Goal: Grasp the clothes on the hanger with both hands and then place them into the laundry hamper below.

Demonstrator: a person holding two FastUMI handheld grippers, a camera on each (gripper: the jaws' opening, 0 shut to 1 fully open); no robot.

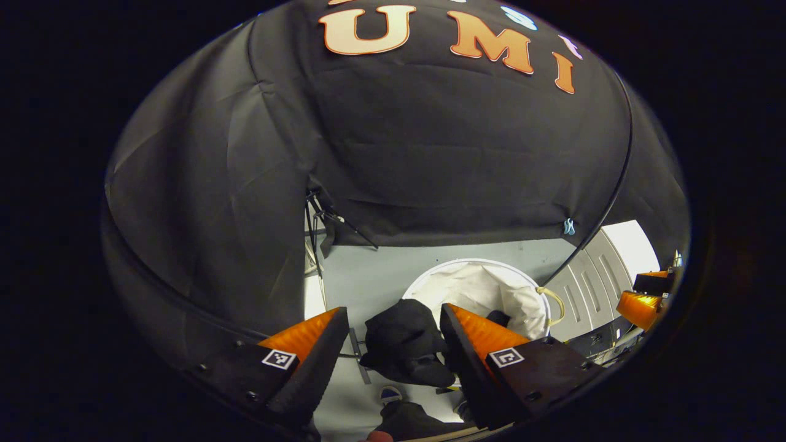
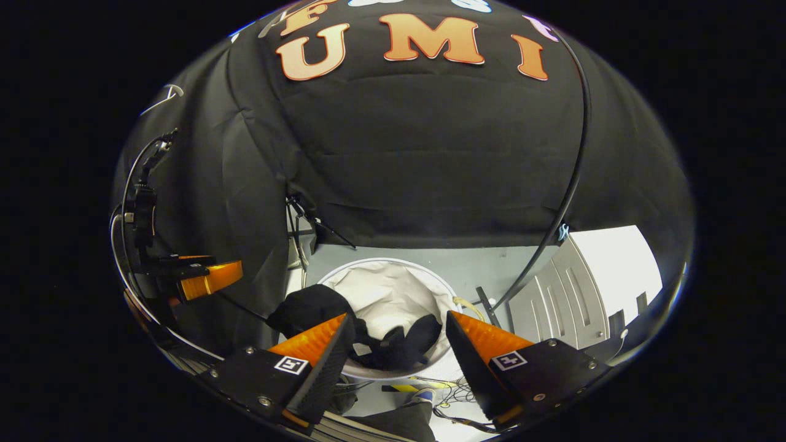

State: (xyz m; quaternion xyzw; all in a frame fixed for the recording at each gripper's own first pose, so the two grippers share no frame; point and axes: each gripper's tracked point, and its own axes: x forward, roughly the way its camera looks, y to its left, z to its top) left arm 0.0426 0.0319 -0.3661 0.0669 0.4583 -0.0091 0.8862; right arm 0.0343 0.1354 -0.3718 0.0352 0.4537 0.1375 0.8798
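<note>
I see the booth's black cloth wall (image 1: 430,141) hanging over a grey floor (image 1: 368,276). Below my 2 grippers stands the round laundry hamper (image 2: 393,288) with its white liner. The dark clothes (image 2: 319,310) are draped over its near rim, partly inside and partly hanging outside. My left gripper (image 1: 390,344) is spread wide above the clothes and holds nothing. My right gripper (image 2: 399,347) is likewise wide apart over the hamper, holding nothing. A shoe (image 1: 389,394) shows on the floor beneath.
</note>
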